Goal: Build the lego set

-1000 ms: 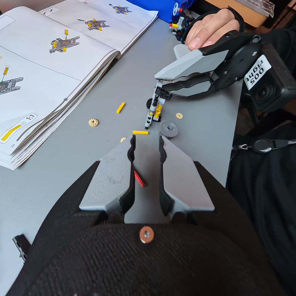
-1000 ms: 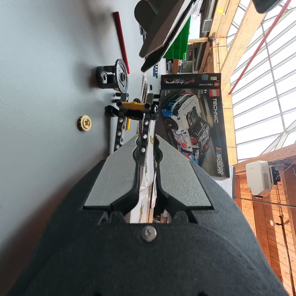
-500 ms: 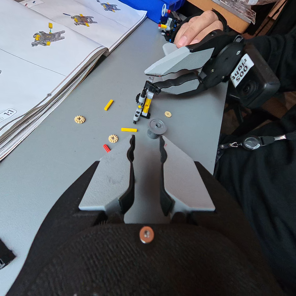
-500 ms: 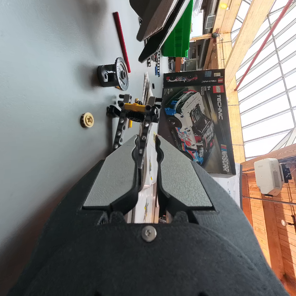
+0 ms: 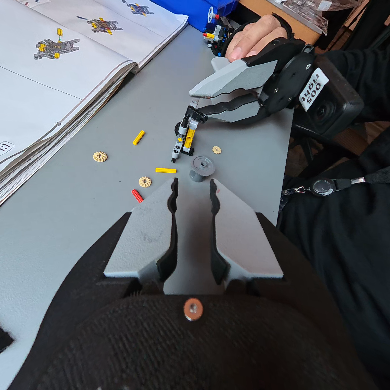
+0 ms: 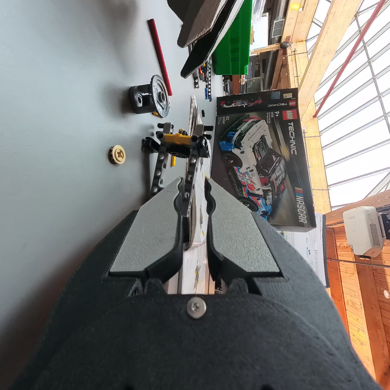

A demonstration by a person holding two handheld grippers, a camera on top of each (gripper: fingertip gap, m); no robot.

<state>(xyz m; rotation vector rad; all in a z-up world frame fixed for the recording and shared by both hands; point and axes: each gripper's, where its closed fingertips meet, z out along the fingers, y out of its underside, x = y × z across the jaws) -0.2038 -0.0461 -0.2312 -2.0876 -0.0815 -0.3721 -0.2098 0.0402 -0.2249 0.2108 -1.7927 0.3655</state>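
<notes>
Two grippers over grey surface (image 5: 63,221), loose parts between.
Left gripper (image 5: 193,185) jaws apart, empty, just short of grey pulley wheel (image 5: 202,167). Right gripper (image 6: 193,179) jaws parted around beam of small lego assembly (image 6: 179,145), upper jaw off it; assembly foot resting on surface ahead.

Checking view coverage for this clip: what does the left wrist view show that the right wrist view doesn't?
Left wrist view only: the open left gripper, the person's hand on the right gripper, two more tan gears and the yellow axles.

Right wrist view only: the set's box and a green bin.

Both: the subassembly at the right gripper, the grey wheel, the booklet and the table.
</notes>
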